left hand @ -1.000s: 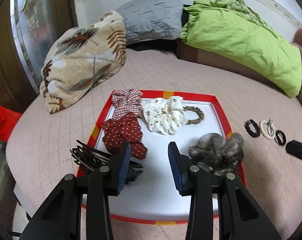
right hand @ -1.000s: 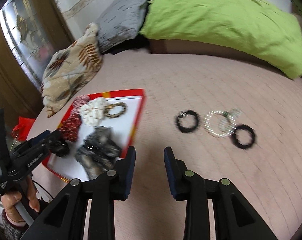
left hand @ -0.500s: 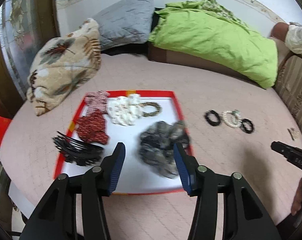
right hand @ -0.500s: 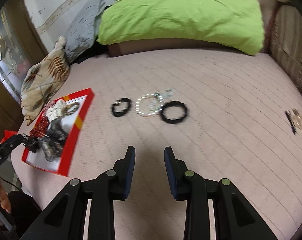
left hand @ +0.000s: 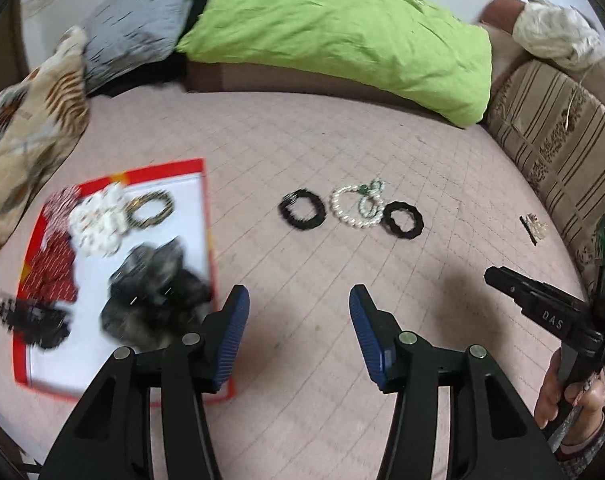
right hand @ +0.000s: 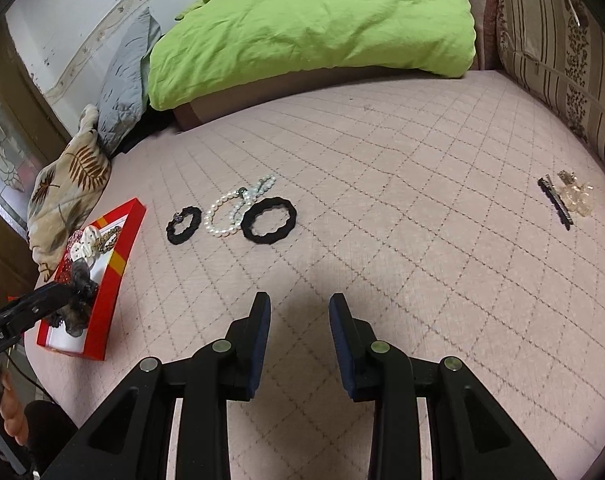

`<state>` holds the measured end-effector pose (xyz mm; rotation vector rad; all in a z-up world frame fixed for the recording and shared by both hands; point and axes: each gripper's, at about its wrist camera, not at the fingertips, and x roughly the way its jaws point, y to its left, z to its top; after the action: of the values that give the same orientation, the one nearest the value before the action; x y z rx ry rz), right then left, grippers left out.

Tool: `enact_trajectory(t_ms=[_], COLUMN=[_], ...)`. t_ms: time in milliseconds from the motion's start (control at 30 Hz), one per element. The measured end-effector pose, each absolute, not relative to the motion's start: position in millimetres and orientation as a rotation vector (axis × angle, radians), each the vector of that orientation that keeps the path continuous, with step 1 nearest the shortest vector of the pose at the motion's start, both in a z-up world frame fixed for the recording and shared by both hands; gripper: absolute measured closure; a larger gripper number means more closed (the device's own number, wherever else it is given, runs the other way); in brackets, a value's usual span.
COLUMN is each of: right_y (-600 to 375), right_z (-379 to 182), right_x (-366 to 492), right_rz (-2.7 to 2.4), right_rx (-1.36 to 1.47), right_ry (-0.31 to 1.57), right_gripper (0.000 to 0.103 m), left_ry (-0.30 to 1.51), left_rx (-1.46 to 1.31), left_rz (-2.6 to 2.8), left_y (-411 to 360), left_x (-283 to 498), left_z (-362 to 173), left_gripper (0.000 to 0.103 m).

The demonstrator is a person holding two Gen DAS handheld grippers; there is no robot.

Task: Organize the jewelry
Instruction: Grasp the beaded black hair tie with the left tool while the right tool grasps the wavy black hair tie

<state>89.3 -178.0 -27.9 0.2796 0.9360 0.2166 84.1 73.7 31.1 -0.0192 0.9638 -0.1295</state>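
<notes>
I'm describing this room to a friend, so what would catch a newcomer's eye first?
The bright green blanket piled at the back of the bed. Next, the red-rimmed tray of hair ties on the left. Then the pearl bracelet between two black hair ties mid-bed, ahead of both open tongs.

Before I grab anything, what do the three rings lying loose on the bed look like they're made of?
Left black ring: seemingly fabric-covered elastic, matte and ruffled, with a small shiny bit on one side. Bead bracelet: glossy white round beads, pearl-like, possibly plastic or glass; a paler greenish bead strand tangles with it. Right black ring: matte black, wavy edge, likely soft elastic cloth.
</notes>
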Motion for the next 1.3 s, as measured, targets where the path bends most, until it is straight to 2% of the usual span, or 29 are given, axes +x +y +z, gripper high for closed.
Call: enact_trajectory(t_ms=[200,333,600,967,1300], right_y=[-175,-170,-158,-153,-144], right_z=[-39,-48,-56,-73,-76], right_x=[118,141,176,193,205], right_rz=[0.229,0.236,0.245,0.243,0.228], right_rx=[0.285,0.289,0.257,0.212,0.156], right_ry=[0.944,0.962,0.976,0.999,0.981], right_gripper=[0.07,0.07,0.07,0.07,0.069], left_ry=[0.976,0.978,1.03,1.073,1.049], left_rx=[-0.029,-0.015,-0.029,-0.044,-0.035], left_rz=[-0.165,-0.14,-0.133,-0.118,-0.135], left_y=[55,53,54,62,59], left_x=[130,164,213,228,232], left_z=[13,0,-28,-59,-63], left_gripper=[0.052,0.058,0.058,0.058,0.059])
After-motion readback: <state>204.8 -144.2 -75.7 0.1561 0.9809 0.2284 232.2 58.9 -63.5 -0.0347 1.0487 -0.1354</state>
